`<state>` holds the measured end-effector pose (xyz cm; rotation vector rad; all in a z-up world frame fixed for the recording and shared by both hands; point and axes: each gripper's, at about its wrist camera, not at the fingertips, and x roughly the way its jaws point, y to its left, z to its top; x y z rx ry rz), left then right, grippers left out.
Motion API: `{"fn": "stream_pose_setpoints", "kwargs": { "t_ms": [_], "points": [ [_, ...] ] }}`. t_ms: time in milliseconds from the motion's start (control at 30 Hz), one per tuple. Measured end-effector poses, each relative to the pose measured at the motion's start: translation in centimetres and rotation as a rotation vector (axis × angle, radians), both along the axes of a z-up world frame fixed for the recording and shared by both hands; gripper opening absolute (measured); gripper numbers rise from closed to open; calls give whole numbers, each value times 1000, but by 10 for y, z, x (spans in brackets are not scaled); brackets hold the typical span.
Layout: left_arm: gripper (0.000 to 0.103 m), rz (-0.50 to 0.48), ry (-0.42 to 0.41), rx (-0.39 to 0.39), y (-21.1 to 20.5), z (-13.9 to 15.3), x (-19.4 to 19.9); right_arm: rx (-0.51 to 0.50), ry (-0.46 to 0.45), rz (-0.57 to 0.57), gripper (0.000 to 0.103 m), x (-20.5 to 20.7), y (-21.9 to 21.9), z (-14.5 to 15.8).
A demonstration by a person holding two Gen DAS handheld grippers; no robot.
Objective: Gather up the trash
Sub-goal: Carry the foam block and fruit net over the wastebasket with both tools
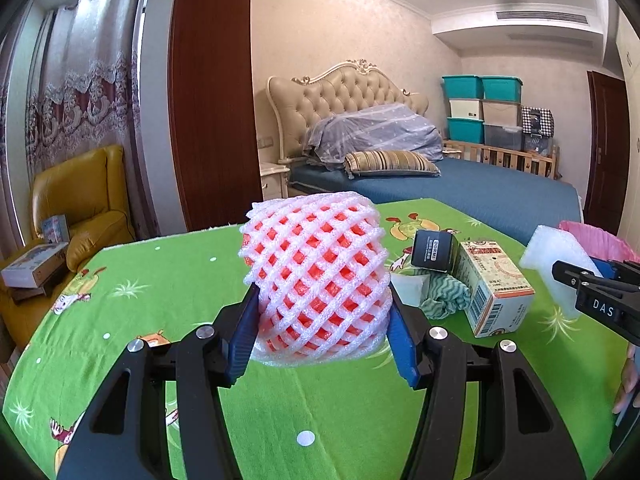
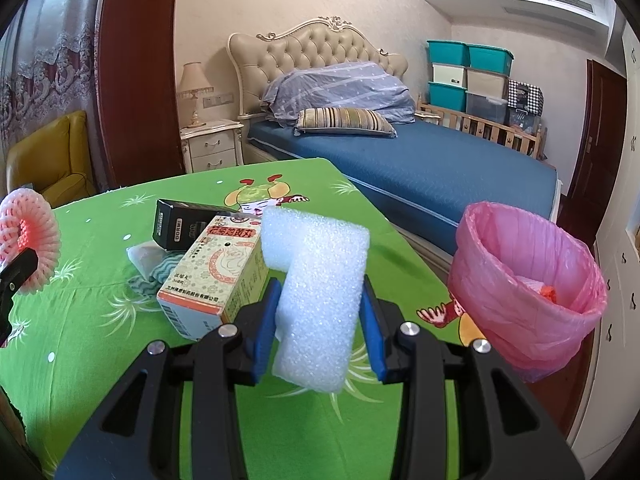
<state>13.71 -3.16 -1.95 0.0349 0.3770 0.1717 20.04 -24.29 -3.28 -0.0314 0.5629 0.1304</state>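
Foam net point(image 1: 316, 280) is gripped by left gripper point(image 1: 320, 336); foam block point(image 2: 316, 300) is clamped in right gripper point(image 2: 320, 332); bin point(image 2: 524, 292) right of it is partly filled; boxes point(image 2: 216, 276) ahead are left.

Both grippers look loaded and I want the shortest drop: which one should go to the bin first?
Right. The right gripper holds the foam block beside the bin; the left gripper, holding the foam net, is farther off, across the boxes.
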Motion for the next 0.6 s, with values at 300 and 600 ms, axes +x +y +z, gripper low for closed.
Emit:
{"fn": "stream_pose_setpoints", "kwargs": {
  "t_ms": [300,600],
  "points": [
    [55,-49,-17,3,-11,3,-21,25,-43,32,38,-23,-4,7],
    [55,-75,-23,28,-24,3,-33,60,-68,99,38,-56,-12,16]
  ]
}}
